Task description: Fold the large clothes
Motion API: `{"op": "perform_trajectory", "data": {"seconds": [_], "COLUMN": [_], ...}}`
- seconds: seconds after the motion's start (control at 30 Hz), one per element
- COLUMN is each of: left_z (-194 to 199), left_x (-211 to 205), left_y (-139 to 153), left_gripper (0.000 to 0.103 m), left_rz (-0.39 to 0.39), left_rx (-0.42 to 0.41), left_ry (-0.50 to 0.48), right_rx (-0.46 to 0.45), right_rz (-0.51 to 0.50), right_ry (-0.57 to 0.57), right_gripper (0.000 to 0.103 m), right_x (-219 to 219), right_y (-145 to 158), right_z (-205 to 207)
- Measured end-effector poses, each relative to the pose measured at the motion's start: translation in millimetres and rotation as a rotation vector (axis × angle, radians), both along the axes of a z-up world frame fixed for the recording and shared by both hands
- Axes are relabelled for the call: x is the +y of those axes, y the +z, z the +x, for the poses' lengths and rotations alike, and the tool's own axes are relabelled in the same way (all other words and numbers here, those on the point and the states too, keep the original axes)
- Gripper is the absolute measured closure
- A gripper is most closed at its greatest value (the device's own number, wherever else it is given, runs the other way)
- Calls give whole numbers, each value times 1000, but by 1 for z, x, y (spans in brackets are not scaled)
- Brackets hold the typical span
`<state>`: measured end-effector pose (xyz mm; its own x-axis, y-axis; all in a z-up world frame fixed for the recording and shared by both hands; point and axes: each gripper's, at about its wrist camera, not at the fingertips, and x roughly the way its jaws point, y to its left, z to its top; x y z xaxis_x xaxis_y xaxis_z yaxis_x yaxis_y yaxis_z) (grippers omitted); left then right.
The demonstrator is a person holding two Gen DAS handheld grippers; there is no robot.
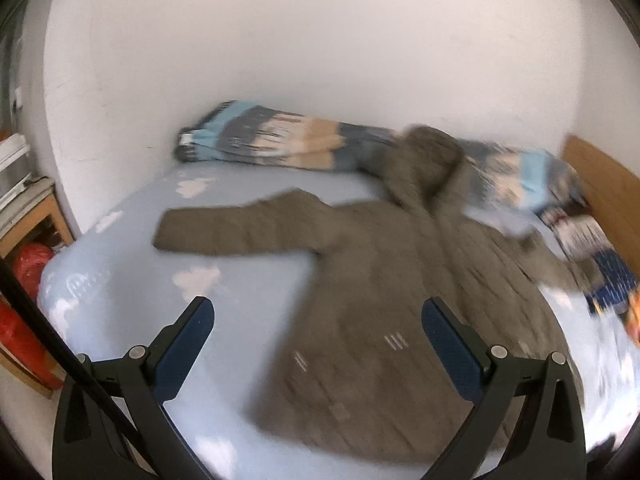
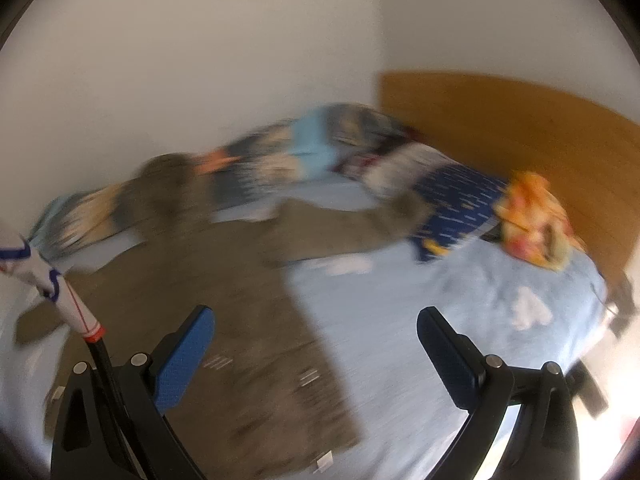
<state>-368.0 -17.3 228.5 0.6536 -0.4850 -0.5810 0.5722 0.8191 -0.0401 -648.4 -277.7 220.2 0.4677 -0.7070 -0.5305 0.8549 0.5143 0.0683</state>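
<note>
A large brown hooded jacket lies spread flat on the light blue bed sheet, one sleeve stretched out to the left and the hood up near the pillows. My left gripper hovers open above the jacket's lower left part, nothing between its blue pads. In the right wrist view the same jacket fills the lower left, its other sleeve reaching right. My right gripper hangs open over the jacket's right edge, empty. Both views are blurred.
A patterned blue and beige duvet lies along the white wall at the bed's far side. A dark blue pillow and an orange soft thing sit by the wooden headboard. Red bags and a wooden shelf stand left of the bed.
</note>
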Motion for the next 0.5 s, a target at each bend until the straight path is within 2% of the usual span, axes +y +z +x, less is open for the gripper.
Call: {"op": "perform_trajectory", "data": {"seconds": [0.13,0.17,0.23,0.3,0.4,0.5], "left_z": [-107,-129,-146,-151,-156,-154], "left_x": [15,17,17,13,12,13], "left_y": [-43,-52,-58,-53,-43,-33], "left_gripper": [0,0,0,0,0,0], "left_rz": [16,22,81,109,96,81], "left_rx": [-66,-89,-121,-117,-79,-92], "left_ry": [-42,-87,-154,-168,-172,-155], "right_rx": [12,13,3,52,77,77], "right_rz": [-17,-14,-2,5,-20,-25], "right_ry": [146,171,225,276,303,288], "right_gripper": [0,0,0,0,0,0], "right_x": [81,96,124,139,152,155], "right_y": [-18,-21,-29,-33,-28,-28], "right_z": [9,8,9,13,9,11]}}
